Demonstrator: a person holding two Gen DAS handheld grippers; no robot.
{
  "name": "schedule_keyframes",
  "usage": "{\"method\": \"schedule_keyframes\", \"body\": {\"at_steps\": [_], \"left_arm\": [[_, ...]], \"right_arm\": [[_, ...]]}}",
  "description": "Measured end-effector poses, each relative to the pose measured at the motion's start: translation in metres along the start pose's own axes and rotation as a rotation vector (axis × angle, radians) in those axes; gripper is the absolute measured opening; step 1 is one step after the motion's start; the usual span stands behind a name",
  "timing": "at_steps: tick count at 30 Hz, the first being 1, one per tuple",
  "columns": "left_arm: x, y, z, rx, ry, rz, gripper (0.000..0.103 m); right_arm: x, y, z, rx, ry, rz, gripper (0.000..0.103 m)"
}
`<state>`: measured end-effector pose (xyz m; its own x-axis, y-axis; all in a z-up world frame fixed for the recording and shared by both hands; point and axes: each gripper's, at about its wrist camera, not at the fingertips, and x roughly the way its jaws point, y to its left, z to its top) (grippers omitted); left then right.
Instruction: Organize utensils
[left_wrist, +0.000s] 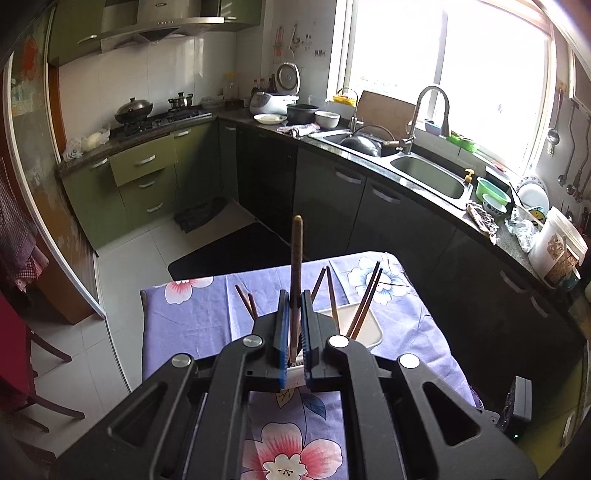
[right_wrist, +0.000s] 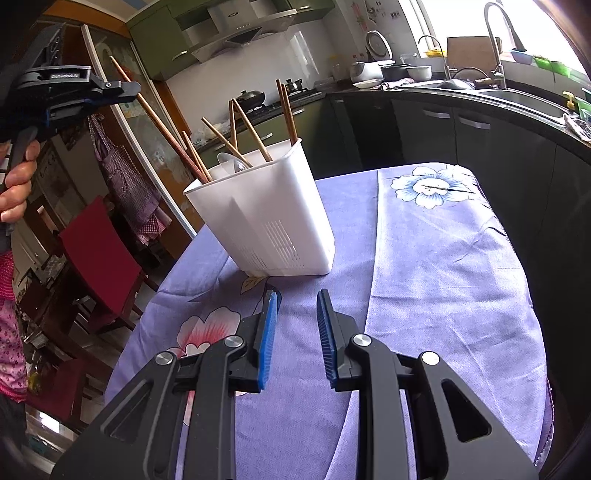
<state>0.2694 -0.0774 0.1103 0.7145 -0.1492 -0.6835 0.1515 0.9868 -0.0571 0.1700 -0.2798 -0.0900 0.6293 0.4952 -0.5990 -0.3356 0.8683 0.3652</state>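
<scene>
- The left gripper (left_wrist: 294, 325) has its jaws pinching one chopstick (left_wrist: 296, 266). From the right wrist view that chopstick slants down from the gripper, at upper left, toward the holder's left end, and its lower tip looks to be at or just inside the rim; I cannot tell which.
- The right gripper (right_wrist: 295, 332) hangs low over the cloth (right_wrist: 443, 258) in front of the holder, jaws spread, nothing between them.
- The holder (right_wrist: 266, 218) is a white slotted bin standing upright on the cloth-covered counter, toward its left side. Several chopsticks (right_wrist: 243, 125) already lean inside it at mixed angles, and a pale spoon (right_wrist: 231, 162) sits among them.
- No loose utensils show on the cloth in either view, so I judge the task close to done: the pinched chopstick seems to be the last piece to settle or sort.
- The sticks fan out untidily, and tidying them may be what remains.
- Room: the cloth to the right of and in front of the holder is bare, giving the right gripper free space.
- Edges: the holder stands near the counter's left edge, with a red chair (right_wrist: 99, 251) below on that side; a sideways push could tip it off.
- The protruding sticks crowd the space above the rim, so any lowering has to thread between them.
</scene>
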Motion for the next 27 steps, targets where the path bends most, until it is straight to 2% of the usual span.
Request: {"method": "schedule_keyframes", "body": {"at_steps": [8,15,19,21,23,26,27], "left_arm": [[0.048,0.003,-0.016,0.010,0.089,0.029,0.006],[0.075,0.002,-0.026,0.016,0.138,0.022,0.006],[0.075,0.004,-0.029,0.013,0.135,0.016,0.024],[0.070,0.005,-0.029,0.012,0.122,0.010,0.030],[0.061,0.008,-0.030,0.004,0.100,0.000,0.040],[0.037,0.012,-0.035,-0.017,0.039,-0.030,0.053],[0.029,0.013,-0.039,-0.018,0.017,-0.036,0.054]], "right_arm": [[0.005,0.002,-0.003,-0.007,0.010,0.003,0.023],[0.011,0.002,-0.005,-0.008,0.024,0.000,0.023],[0.012,0.002,-0.006,-0.009,0.029,0.000,0.023],[0.013,0.003,-0.007,-0.010,0.031,0.000,0.023],[0.011,0.004,-0.008,-0.011,0.028,-0.001,0.034],[0.008,0.005,-0.009,-0.016,0.025,-0.004,0.035],[0.006,0.005,-0.010,-0.017,0.024,-0.007,0.035]]}}
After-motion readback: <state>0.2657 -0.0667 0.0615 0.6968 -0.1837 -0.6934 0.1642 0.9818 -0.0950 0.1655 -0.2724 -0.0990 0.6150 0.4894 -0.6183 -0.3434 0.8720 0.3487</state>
